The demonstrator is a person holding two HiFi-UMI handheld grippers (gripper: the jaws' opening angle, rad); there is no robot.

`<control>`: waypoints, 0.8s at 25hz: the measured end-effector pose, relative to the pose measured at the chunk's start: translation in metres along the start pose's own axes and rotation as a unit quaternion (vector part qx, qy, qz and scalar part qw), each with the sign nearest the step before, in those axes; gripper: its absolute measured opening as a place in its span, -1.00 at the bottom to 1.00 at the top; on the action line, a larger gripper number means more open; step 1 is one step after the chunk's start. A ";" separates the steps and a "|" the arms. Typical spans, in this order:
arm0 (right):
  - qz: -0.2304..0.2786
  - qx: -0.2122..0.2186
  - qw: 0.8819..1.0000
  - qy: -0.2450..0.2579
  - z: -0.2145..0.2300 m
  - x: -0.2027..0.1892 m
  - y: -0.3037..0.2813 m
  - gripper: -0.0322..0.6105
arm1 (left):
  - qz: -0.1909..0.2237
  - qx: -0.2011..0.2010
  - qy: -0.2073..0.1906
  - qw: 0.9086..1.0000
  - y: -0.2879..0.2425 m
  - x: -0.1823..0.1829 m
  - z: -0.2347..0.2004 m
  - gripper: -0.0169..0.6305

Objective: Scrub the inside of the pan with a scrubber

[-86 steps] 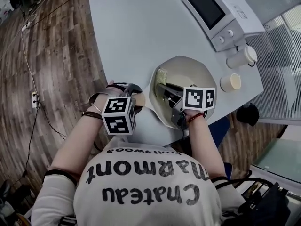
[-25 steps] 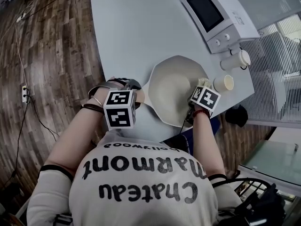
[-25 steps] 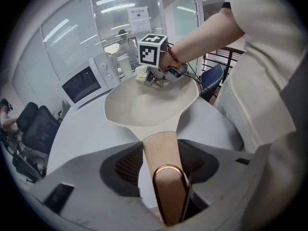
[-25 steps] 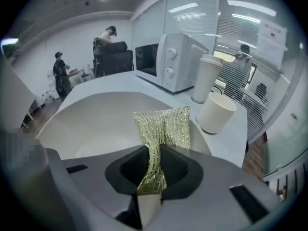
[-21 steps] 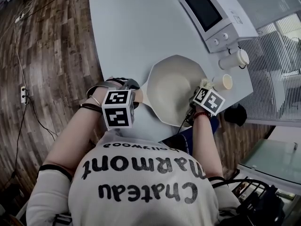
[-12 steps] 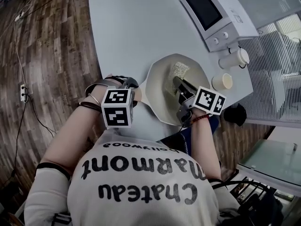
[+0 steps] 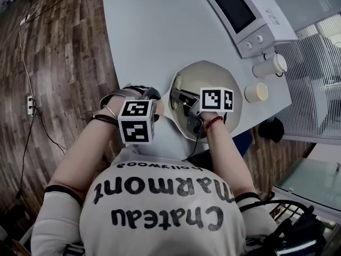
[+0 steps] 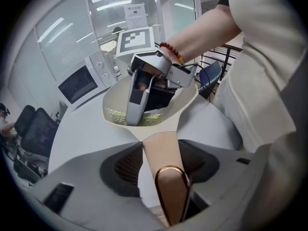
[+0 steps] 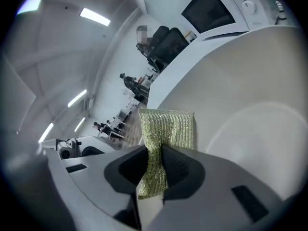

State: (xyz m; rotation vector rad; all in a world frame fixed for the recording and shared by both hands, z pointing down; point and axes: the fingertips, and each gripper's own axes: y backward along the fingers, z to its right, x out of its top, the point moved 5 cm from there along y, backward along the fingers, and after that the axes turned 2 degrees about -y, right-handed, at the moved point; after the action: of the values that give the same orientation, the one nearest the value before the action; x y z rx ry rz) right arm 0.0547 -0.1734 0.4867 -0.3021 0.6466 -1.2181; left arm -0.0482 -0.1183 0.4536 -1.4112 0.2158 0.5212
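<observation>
A cream pan (image 7: 213, 76) sits at the near edge of the table. Its beige handle (image 8: 161, 150), ending in a copper loop, runs between the pads of my left gripper (image 8: 161, 154), which is shut on it. Inside the pan, my right gripper (image 9: 155, 153) is shut on a green-gold scrubber (image 9: 166, 126). The scrubber (image 7: 178, 83) presses flat against the pan's left inner wall, the side near the handle. In the left gripper view the right gripper (image 8: 139, 97) reaches down into the bowl, with the scrubber (image 8: 115, 115) lying along the near wall.
A white microwave (image 7: 245, 9) stands at the table's far right. A white cup (image 7: 269, 65) and a small round cup (image 7: 257, 92) sit just right of the pan. Pale table (image 7: 149, 31) extends beyond the pan; wooden floor (image 7: 64, 63) lies to the left.
The right gripper has swept the scrubber from the pan's right rim, across the inside, to the left wall near the handle. The left gripper has kept still on the handle.
</observation>
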 end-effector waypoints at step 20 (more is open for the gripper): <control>-0.017 -0.143 0.990 -0.004 0.047 -0.007 -0.005 -0.69 | 0.010 0.011 0.020 1.000 0.001 -0.001 0.004 -0.21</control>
State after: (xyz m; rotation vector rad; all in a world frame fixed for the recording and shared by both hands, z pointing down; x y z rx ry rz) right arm 0.0781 -0.1745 0.5284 -0.5586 0.8133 -1.1561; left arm -0.0499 -0.1148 0.4537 -1.3997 0.2670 0.5056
